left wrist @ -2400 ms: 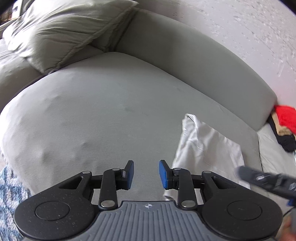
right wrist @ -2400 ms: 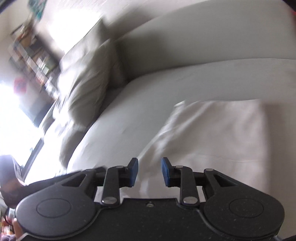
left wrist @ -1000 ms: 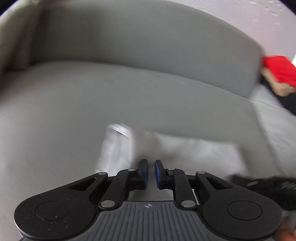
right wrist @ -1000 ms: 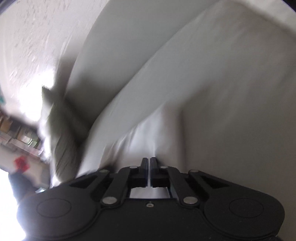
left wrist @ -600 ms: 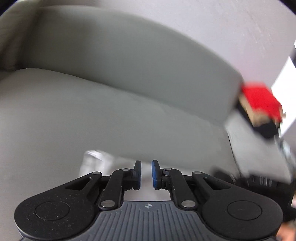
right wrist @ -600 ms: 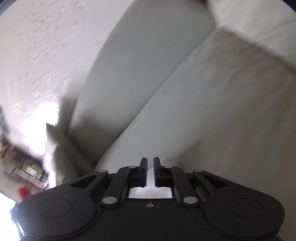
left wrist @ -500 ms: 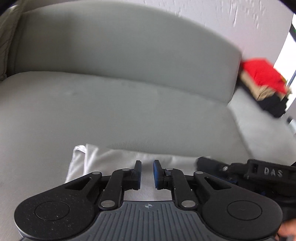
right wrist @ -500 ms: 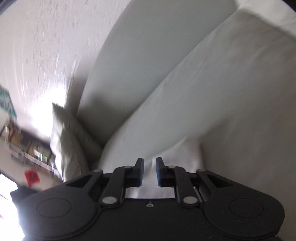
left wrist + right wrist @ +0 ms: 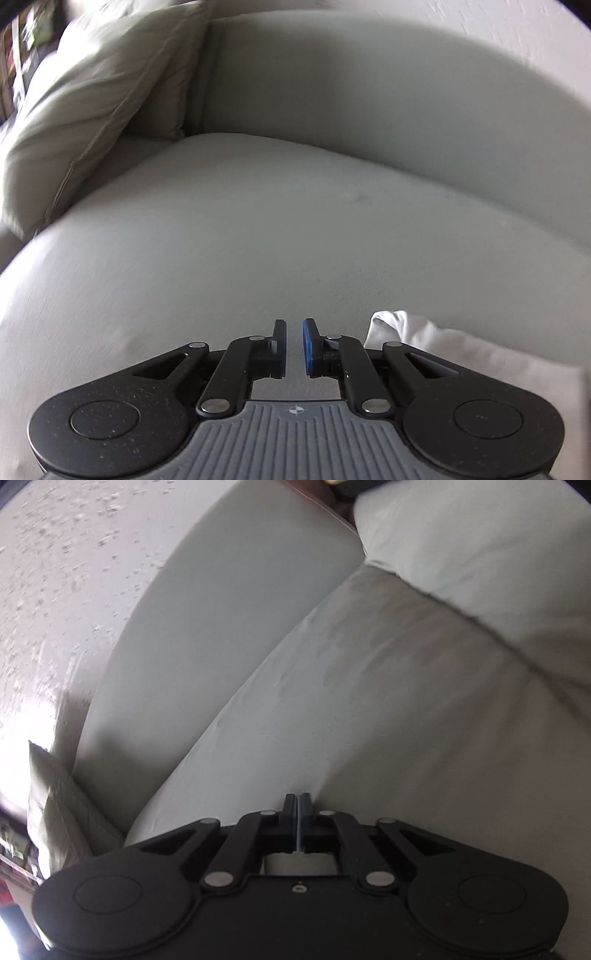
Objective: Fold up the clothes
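Note:
A folded white garment [image 9: 443, 343] lies on the grey sofa seat [image 9: 258, 240], low and to the right in the left wrist view, partly hidden behind the gripper's right linkage. My left gripper [image 9: 294, 325] hovers over bare seat just left of the garment. Its jaws are closing, a narrow gap still shows, and nothing is between them. In the right wrist view my right gripper [image 9: 297, 797] is closing over the seat cushion [image 9: 369, 701]; its pads look pressed together with no cloth visible between them. No garment shows ahead of it.
The curved sofa backrest [image 9: 369, 85] runs behind the seat. A grey-green pillow [image 9: 92, 99] leans at the left end, and shows as a pillow [image 9: 55, 805] in the right wrist view. A pale cushion [image 9: 480, 554] adjoins the seat on the right. A textured wall [image 9: 55, 572] stands behind.
The left view has swung left: the garment went from under the jaws to the lower right, and the red pile left view. The right jaws narrowed; the garment ahead of them is gone from view.

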### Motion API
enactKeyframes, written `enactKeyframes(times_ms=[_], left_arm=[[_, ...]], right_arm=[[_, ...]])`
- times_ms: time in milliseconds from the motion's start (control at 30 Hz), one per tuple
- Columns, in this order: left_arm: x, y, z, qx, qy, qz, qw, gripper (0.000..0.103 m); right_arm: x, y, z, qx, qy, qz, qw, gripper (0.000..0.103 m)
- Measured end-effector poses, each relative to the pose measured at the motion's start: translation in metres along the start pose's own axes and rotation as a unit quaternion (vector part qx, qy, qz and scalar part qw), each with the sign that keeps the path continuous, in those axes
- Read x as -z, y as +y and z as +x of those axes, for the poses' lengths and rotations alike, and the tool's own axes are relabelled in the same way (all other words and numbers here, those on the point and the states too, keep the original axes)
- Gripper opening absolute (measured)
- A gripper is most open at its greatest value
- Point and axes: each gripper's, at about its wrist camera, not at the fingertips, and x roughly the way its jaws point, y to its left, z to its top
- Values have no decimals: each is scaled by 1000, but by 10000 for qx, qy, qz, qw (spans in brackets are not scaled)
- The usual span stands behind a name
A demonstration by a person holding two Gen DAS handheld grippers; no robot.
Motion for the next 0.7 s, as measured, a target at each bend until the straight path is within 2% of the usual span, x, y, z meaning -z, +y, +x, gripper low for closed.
enactKeyframes(times_ms=[133,200,267,333,367,467,533,633,700], left_arm=[[18,-1,-36,466,-5,123,9988,10],[26,-12,-43,847,46,129,9963,10],[34,-21,-59,973,-94,396,9944,10],[44,-33,-62,881,-13,780,9931,11],[48,-38,-58,740,127,961,9925,21],[55,-42,-32,-26,535,1329,9897,25],[52,-36,-37,-147,572,1317,9895,29],[59,-31,-49,-459,736,1349,9871,28],[58,-18,-64,-414,745,1254,9884,25]], right_arm=[[4,17,-31,-134,189,-357,9991,12],[10,32,-46,-273,361,-645,9969,16],[22,47,-54,-438,609,-1013,9920,19],[37,67,-56,-528,912,-1488,9832,19],[45,75,-55,-556,1054,-1729,9777,19],[69,92,-49,-360,1533,-2317,9600,20],[81,94,-49,-130,1660,-2646,9499,19],[93,100,-70,63,1672,-3250,9308,19],[100,99,-93,180,1749,-3560,9178,19]])
